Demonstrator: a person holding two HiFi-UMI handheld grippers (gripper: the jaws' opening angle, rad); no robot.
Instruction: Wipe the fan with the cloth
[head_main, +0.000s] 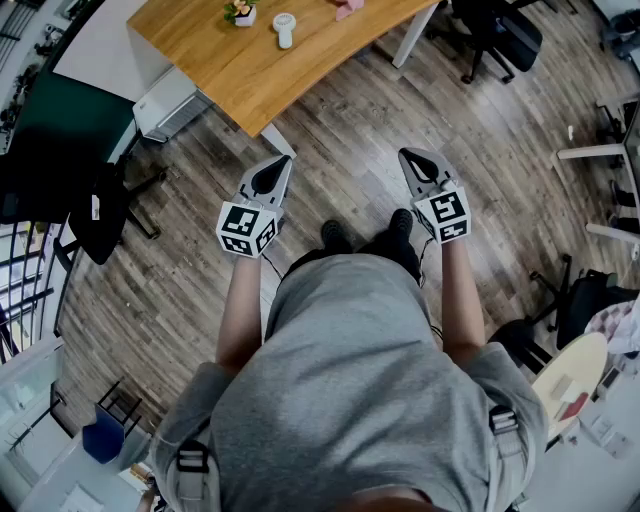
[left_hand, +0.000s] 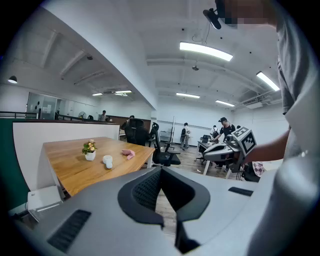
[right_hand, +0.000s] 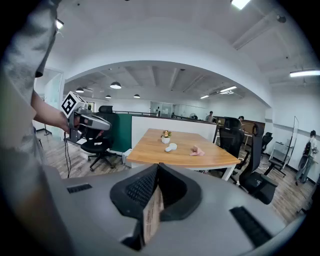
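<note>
A small white fan (head_main: 285, 28) lies on the wooden table (head_main: 220, 60) far ahead of me, with a pink cloth (head_main: 348, 7) to its right at the frame's top edge. My left gripper (head_main: 283, 160) and right gripper (head_main: 407, 153) are held side by side over the wooden floor, well short of the table. Both are shut with nothing in them. In the left gripper view the fan (left_hand: 107, 161) and cloth (left_hand: 128, 153) sit beyond the shut jaws of the left gripper (left_hand: 160, 170). The right gripper view shows the fan (right_hand: 171, 147) and cloth (right_hand: 196, 151) past the right gripper (right_hand: 157, 166).
A small flower pot (head_main: 240, 12) stands left of the fan. A white box (head_main: 165, 105) sits on the floor by the table's left end, near a green partition (head_main: 60, 130). Black office chairs (head_main: 100, 215) (head_main: 495, 35) stand around. People work at desks far off (left_hand: 223, 131).
</note>
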